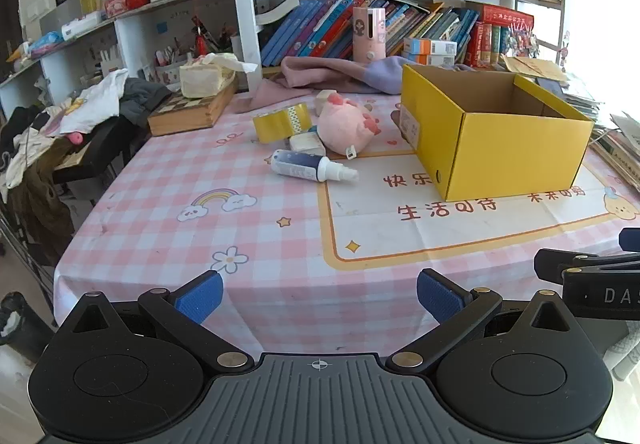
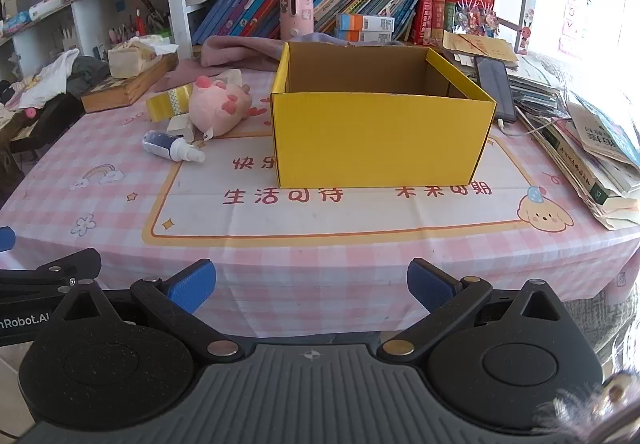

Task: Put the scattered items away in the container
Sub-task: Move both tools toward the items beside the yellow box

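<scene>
Both grippers, left gripper [image 1: 319,298] and right gripper [image 2: 311,286], are hovering wide open and empty at the table's near edge.
The soft, light pink plush toy [image 1: 346,123] is lying left of the empty yellow box [image 2: 380,139]; squeezing its middle looks easiest, while the spray bottle [image 1: 308,165] beside it looks hard and slippery.

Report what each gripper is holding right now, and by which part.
Nothing is held. The left gripper and right gripper both stand wide open above the near table edge, with only tablecloth showing between the fingers.

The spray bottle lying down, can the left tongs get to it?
Probably yes: the left tongs are open and only bare tablecloth lies before the spray bottle.
</scene>
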### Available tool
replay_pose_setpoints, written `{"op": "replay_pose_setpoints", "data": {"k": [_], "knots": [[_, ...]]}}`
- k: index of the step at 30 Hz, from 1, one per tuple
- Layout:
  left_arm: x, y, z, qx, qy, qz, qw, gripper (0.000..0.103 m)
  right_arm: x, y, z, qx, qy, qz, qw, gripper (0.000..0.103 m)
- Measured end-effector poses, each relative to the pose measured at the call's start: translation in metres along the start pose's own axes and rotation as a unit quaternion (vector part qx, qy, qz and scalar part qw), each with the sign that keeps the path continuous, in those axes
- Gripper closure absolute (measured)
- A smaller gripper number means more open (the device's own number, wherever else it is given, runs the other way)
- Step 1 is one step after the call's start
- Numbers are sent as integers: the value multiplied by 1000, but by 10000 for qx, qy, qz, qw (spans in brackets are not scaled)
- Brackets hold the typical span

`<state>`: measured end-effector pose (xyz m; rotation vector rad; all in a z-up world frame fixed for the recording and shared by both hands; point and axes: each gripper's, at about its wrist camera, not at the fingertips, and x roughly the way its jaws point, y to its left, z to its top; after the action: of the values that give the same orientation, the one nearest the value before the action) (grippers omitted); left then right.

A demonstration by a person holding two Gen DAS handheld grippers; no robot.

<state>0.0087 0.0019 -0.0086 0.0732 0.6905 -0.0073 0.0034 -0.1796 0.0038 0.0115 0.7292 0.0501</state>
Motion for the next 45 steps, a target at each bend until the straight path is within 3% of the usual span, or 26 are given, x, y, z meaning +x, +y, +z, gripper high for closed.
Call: {"op": "replay_pose_setpoints", "data": {"k": [21, 45], "knots": [[-5, 3, -3, -34, 83, -167, 9998, 0, -9, -1, -5, 184, -12, 189, 9997, 0], [-13, 23, -10, -125, 37, -195, 9997, 0, -20, 18, -8, 69, -20, 16, 10000, 0]]}}
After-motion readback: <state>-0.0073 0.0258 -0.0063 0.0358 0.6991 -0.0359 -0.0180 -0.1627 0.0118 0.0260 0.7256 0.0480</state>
